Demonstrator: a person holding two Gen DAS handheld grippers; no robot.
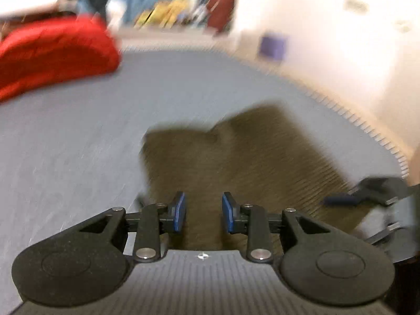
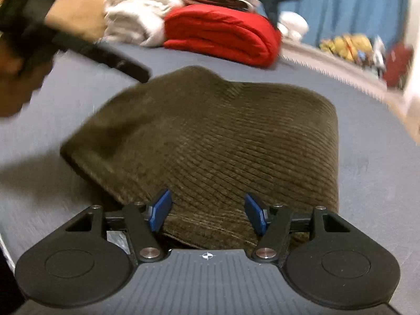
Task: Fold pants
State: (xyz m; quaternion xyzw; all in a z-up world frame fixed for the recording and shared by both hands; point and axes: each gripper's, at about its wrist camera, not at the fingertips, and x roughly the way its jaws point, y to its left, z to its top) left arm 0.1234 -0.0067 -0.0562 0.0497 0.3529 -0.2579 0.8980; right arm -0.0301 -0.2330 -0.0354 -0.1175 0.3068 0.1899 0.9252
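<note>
The brown corduroy pants [image 2: 210, 136] lie folded into a thick, roughly square bundle on the grey-blue mat [image 2: 372, 173]. My right gripper [image 2: 207, 212] stands open over the bundle's near edge; its blue pads straddle the cloth without pressing it. In the blurred left wrist view the pants [image 1: 236, 162] lie just ahead of my left gripper [image 1: 204, 211]. Its pads stand a narrow gap apart with nothing pinched between them. The left gripper [image 2: 105, 55], held by a hand, also shows beyond the bundle's far left corner. The right gripper [image 1: 367, 191] appears at the right edge.
A folded red blanket [image 2: 223, 36] and stacked white linens [image 2: 136, 18] sit at the mat's far side. The red blanket [image 1: 52, 55] is far left in the left view. The mat's toothed edge [image 1: 354, 120] runs along the right, beside a white wall.
</note>
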